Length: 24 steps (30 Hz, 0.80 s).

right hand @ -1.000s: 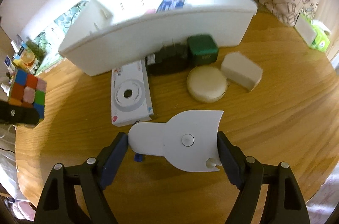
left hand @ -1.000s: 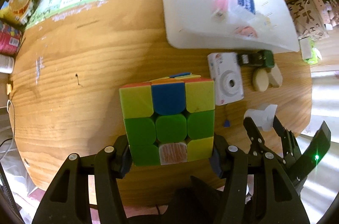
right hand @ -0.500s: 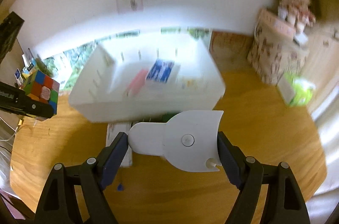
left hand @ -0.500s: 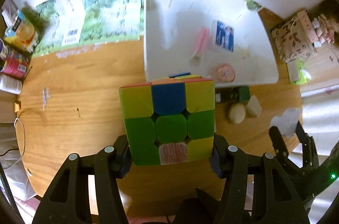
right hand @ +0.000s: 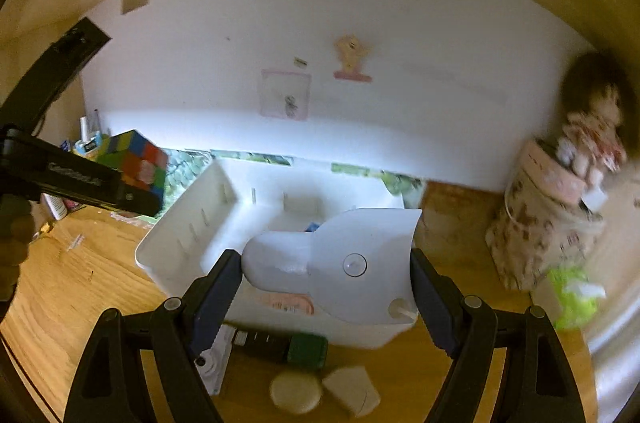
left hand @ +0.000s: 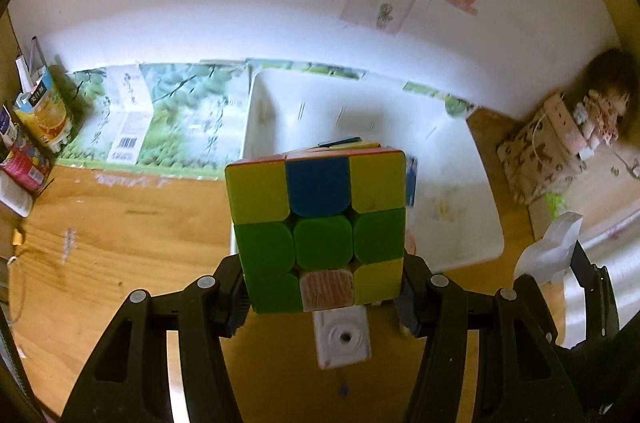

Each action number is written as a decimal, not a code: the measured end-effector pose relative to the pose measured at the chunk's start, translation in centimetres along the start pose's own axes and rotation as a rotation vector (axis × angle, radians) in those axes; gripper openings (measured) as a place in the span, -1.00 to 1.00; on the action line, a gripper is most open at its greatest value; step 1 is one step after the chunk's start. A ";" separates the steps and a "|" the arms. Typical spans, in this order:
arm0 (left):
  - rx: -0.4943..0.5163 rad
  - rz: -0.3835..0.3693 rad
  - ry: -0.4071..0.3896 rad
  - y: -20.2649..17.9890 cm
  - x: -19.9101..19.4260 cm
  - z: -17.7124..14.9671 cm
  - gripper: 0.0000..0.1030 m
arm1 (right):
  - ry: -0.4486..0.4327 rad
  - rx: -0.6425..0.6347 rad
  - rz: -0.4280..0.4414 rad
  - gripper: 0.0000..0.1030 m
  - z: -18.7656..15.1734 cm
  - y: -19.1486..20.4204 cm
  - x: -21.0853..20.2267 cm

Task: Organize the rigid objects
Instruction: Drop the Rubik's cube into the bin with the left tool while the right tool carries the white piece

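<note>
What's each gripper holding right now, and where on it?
Left gripper clamps the puzzle cube by its lower side faces. Right gripper clamps the white scoop end to end: one pad on its rounded end, one on its wide end.

Yellow, blue and green cube (left hand: 320, 223), white bin (right hand: 208, 223), wood-grain table (left hand: 120, 255)

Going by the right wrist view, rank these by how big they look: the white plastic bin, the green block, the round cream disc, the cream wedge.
1. White plastic bin, clearly largest.
2. Round cream disc and cream wedge: they look alike, so no ranking.
3. Green block: it looks a little smaller, but it lies farther from the camera, so that is unsure.
</note>
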<state>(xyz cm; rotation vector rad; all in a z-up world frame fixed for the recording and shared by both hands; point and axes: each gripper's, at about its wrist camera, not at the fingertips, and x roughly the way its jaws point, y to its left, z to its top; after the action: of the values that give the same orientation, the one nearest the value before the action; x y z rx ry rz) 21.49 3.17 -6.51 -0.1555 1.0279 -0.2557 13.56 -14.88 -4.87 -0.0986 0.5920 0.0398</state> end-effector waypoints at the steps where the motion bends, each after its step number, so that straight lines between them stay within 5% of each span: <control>1: -0.004 -0.014 -0.031 -0.1 0.2 -0.2 0.19 | -0.014 -0.014 0.012 0.61 -0.1 -0.2 0.4; 14: 0.000 0.070 -0.268 -3.2 1.4 -0.3 0.20 | -0.060 -0.028 0.128 0.61 -0.2 -3.5 4.7; 24: -0.035 0.147 -0.242 -3.6 1.6 0.0 0.22 | -0.009 0.002 0.179 0.63 -0.4 -4.6 6.4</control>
<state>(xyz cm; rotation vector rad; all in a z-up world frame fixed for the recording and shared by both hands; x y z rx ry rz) 21.74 -0.69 -6.95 -0.1377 0.7990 -0.0827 18.91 -19.47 -8.41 -0.0436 0.5901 0.2136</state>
